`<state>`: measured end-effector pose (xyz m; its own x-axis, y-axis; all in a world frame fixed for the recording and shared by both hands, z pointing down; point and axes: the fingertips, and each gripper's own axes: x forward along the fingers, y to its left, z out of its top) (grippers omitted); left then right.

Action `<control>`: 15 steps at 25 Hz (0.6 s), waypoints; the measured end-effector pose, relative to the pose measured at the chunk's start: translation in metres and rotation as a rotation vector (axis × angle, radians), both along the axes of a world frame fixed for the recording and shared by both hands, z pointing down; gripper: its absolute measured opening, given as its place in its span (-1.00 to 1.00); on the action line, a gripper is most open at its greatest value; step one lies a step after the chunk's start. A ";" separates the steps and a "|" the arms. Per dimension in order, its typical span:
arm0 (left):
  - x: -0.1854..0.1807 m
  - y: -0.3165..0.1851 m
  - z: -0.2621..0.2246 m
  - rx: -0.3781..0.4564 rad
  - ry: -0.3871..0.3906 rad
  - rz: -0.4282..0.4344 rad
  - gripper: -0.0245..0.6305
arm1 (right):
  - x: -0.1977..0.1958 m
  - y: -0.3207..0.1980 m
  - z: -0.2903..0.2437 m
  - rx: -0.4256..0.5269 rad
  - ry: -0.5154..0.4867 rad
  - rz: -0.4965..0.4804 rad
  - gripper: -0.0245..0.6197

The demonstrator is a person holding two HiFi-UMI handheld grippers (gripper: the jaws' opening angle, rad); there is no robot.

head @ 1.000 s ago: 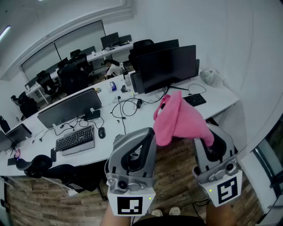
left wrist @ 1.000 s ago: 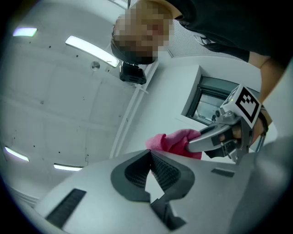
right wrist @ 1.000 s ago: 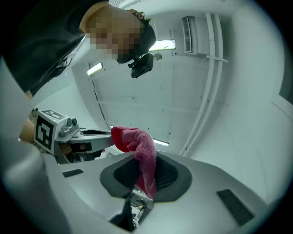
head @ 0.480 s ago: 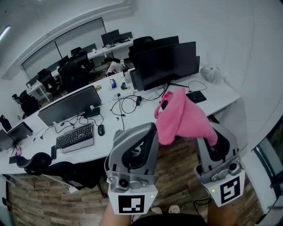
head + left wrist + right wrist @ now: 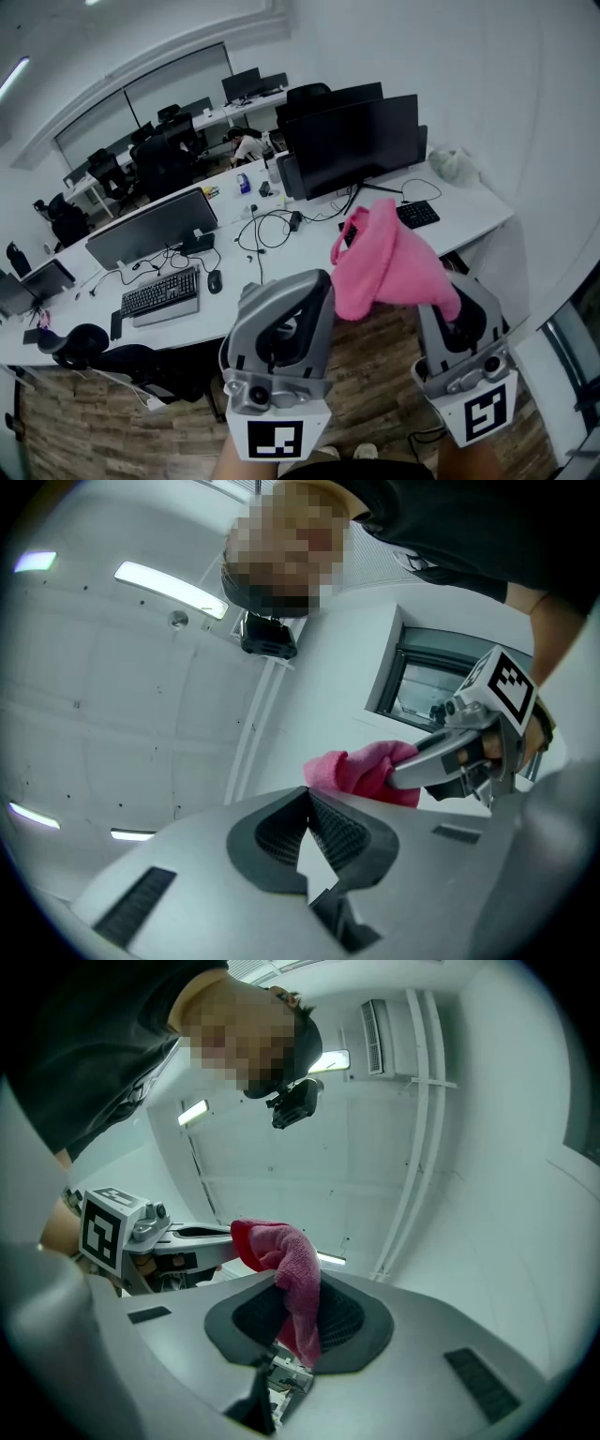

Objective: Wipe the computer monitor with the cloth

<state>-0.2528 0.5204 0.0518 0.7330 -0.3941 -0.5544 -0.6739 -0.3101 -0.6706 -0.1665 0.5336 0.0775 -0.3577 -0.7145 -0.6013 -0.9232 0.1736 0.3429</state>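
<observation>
We're holding both grippers up in front of us, above the floor & short of the white surface. The right gripper is gripping the pink cloth. In the right gripper view its jaws are closing tight on a fold of it, w/ the rest bunching up above the tips & leaning toward the left gripper. The left gripper's jaws are pressing together at the tips w/ nothing between them. The cloth is hanging in the air, well apart from the monitor, which is standing dark-screened on the surface w/ a small keyboard in front of it.
</observation>
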 end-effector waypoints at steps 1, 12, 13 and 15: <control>0.002 0.000 0.000 -0.001 -0.002 -0.004 -0.90 | 0.003 0.000 0.000 0.001 -0.002 -0.003 -0.71; 0.030 -0.004 0.010 0.002 -0.026 -0.062 -0.90 | 0.037 -0.002 0.010 0.002 -0.031 -0.045 -0.71; 0.032 -0.006 0.009 0.001 -0.027 -0.064 -0.90 | 0.039 -0.003 0.010 0.001 -0.033 -0.046 -0.71; 0.034 -0.011 0.008 0.001 -0.026 -0.067 -0.90 | 0.042 -0.007 0.010 0.002 -0.038 -0.046 -0.71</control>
